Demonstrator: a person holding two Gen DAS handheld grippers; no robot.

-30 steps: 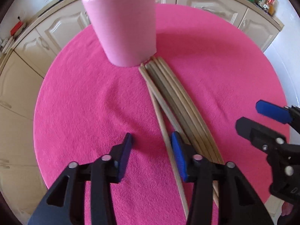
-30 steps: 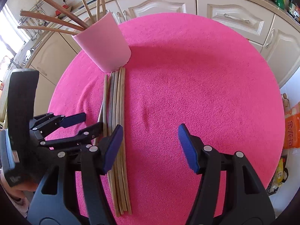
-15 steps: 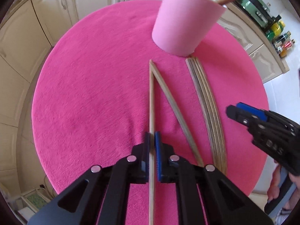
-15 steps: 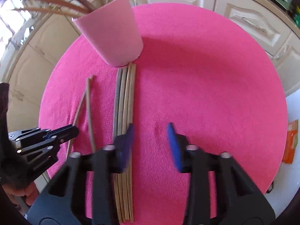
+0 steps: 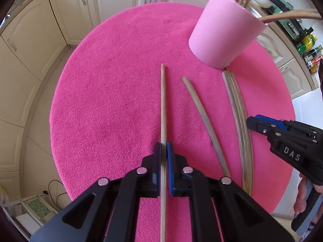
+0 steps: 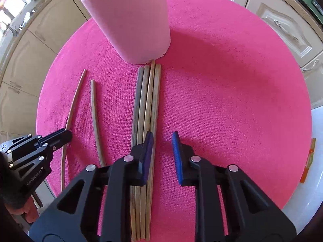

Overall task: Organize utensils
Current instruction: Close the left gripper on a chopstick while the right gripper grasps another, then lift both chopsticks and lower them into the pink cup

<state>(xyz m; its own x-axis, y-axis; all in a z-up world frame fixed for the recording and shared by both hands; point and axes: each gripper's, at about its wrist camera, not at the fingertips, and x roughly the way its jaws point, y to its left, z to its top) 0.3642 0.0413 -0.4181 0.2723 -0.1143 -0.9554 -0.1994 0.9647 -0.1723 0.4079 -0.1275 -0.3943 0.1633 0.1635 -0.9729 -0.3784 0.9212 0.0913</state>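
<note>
Since a second ago the left gripper (image 5: 164, 151) has shut its fingers on one wooden chopstick (image 5: 163, 104) and drawn it, with a second loose stick (image 5: 203, 117), sideways off the bundle; the right gripper (image 6: 162, 151) has slid in over the bundle of four chopsticks (image 6: 146, 104), its fingers closing, nothing pinched yet, the left pad sitting over the outermost stick. Step in hand, as I read it: picking sticks off the pink surface (image 5: 113, 100) for the holder. Farther off, the pink cup (image 6: 133, 20) stands at the bundle's far tips with several sticks already in it. Next the left needs to lift its stick and tip it into the cup
</note>
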